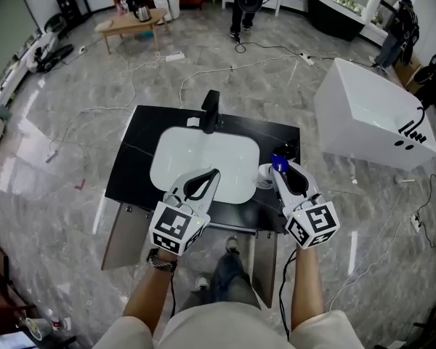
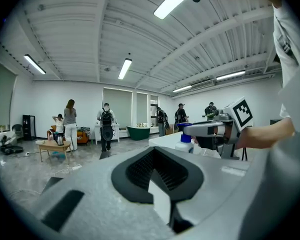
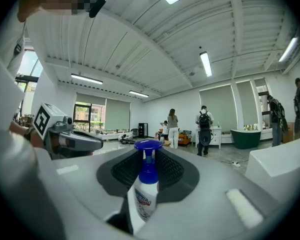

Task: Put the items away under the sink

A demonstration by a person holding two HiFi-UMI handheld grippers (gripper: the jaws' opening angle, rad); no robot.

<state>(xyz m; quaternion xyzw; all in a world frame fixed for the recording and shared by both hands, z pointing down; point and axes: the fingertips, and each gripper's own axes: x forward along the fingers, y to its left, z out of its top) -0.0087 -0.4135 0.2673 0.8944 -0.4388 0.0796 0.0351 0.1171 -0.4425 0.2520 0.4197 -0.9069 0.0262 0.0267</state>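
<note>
My right gripper (image 1: 282, 171) is shut on a white spray bottle with a blue cap (image 1: 278, 163), held upright above the right side of the black vanity counter (image 1: 131, 167). In the right gripper view the spray bottle (image 3: 145, 194) stands between the ribbed pads (image 3: 177, 171). My left gripper (image 1: 212, 174) hovers over the white sink basin (image 1: 203, 147). In the left gripper view a narrow white flat item (image 2: 159, 201) sits pinched between its jaws; what it is I cannot tell. Both grippers point roughly level, side by side.
A black faucet (image 1: 211, 110) stands behind the basin. A white round thing (image 1: 264, 176) lies on the counter by the right gripper. Cabinet doors (image 1: 123, 235) hang open below the counter. A white bathtub (image 1: 370, 115) sits to the right, cables cross the floor, and people stand far off.
</note>
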